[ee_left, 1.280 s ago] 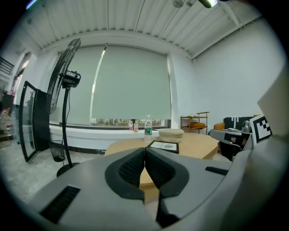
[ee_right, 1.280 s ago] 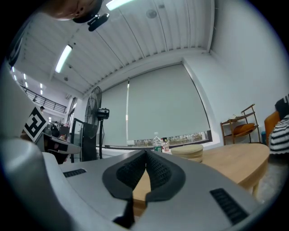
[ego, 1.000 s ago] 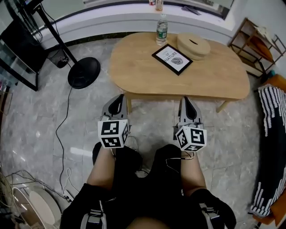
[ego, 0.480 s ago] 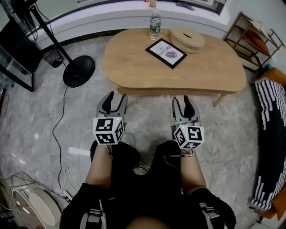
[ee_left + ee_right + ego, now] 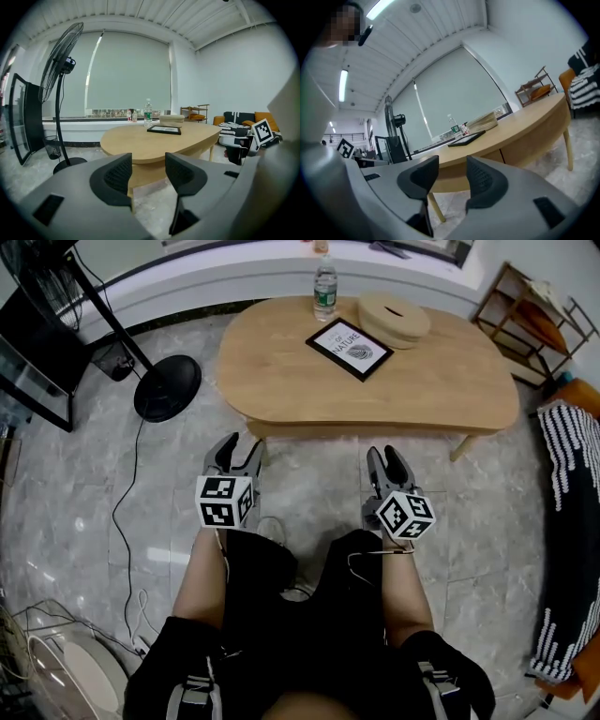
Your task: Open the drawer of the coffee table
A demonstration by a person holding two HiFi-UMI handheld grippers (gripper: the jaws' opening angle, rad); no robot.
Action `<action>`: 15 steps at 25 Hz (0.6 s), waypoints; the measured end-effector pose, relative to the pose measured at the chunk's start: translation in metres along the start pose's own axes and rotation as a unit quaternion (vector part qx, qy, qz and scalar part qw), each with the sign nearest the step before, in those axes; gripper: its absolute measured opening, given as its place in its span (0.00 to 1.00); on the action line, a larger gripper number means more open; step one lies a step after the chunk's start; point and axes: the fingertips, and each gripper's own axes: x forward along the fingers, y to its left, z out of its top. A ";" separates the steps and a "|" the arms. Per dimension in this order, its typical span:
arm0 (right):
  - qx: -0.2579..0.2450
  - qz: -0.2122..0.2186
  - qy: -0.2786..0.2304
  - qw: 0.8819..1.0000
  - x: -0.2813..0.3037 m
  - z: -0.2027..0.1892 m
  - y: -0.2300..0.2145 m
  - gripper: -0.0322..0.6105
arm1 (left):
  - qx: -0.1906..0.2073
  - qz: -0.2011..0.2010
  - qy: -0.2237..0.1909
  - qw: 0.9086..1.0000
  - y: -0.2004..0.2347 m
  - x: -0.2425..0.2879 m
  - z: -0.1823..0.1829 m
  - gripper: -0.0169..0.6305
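Coffee table fills the upper middle of the head view on a marble-look floor, top an oval of light wood. The drawer itself is out of sight from above, tucked under the table's near edge. In the right gripper view a dark vertical seam in the apron is probably one side of its front; we see no handle. A standing fan sits on the floor off the table's left end. Left gripper and right gripper hover over the floor just short of the near edge. Each has its jaws spread and nothing between them, only table and floor beyond. On the top sit a round lidded box near the far edge, a framed print beside it toward the middle, and a water bottle at the far edge. Our read is approach stage. To do it well we would go lower until the apron fills the gap between the jaws, find the lip or pull first, then draw straight back and level so the bottle stays put. Against a second ago: both pairs of jaws were together and have just been opening, both grippers sit lower, and the right one's marker cube has rolled.
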 end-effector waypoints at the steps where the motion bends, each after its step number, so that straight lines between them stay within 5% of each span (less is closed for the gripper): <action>1: 0.017 0.002 0.000 1.000 0.003 -0.005 -0.007 0.34 | 0.002 0.000 0.007 1.000 0.005 0.004 -0.004 0.37; 8: 0.089 0.018 0.011 0.996 0.035 -0.044 -0.046 0.33 | -0.027 -0.035 0.049 0.998 0.030 0.043 -0.041 0.37; 15: 0.158 -0.010 0.016 0.987 0.063 -0.076 -0.090 0.34 | 0.073 -0.047 0.058 0.995 0.038 0.081 -0.054 0.37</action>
